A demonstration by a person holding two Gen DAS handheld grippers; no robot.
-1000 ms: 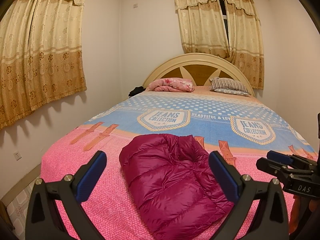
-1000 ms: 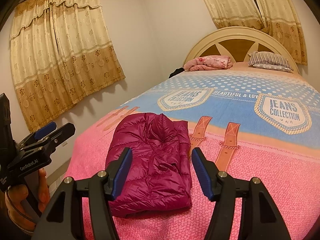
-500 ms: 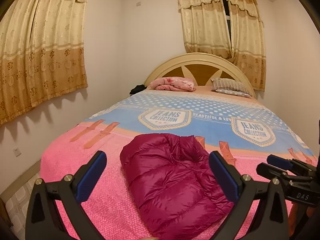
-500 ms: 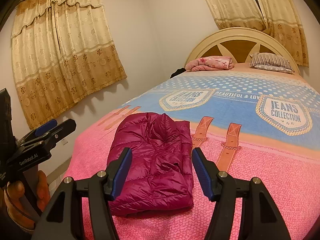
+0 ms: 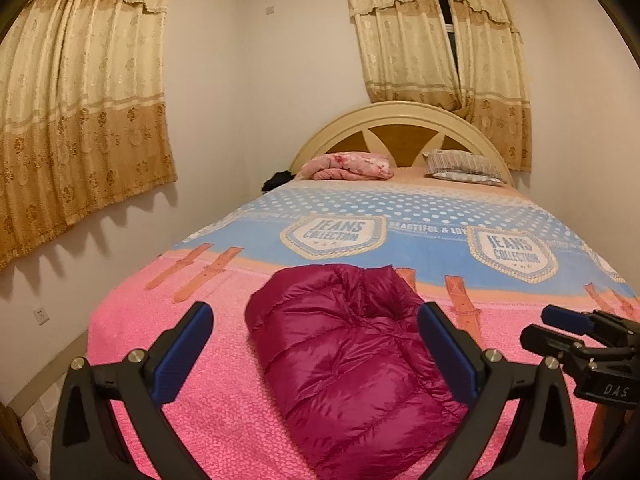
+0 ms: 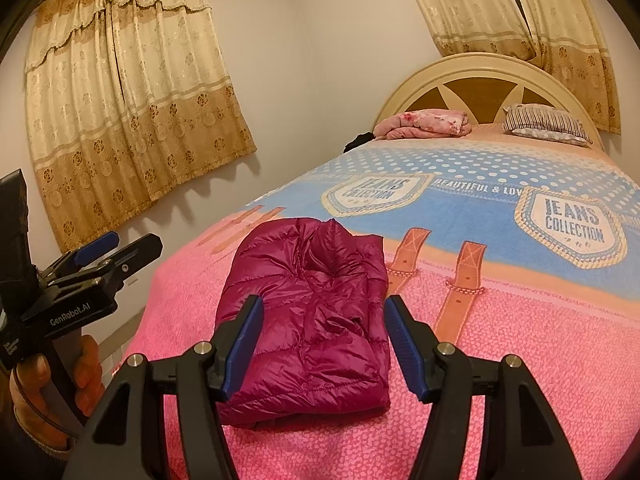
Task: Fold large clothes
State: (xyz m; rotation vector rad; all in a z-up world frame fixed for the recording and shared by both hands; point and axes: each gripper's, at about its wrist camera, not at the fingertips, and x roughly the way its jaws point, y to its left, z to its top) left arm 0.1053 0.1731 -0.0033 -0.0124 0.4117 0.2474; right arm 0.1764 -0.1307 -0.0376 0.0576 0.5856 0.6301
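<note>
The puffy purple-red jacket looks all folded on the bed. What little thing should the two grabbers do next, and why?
Probably just draw back and leave it. The magenta quilted puffer jacket already lies as a compact folded bundle on the pink bedspread, and the left gripper and right gripper both hang open above it, holding nothing. At most, a light press to flatten the puffy top.

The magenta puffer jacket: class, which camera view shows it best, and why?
The right wrist view: the whole folded magenta puffer jacket shows, near edge included, framed between the open claw fingers. The left wrist view crops the jacket's near end at the picture's bottom edge.
</note>
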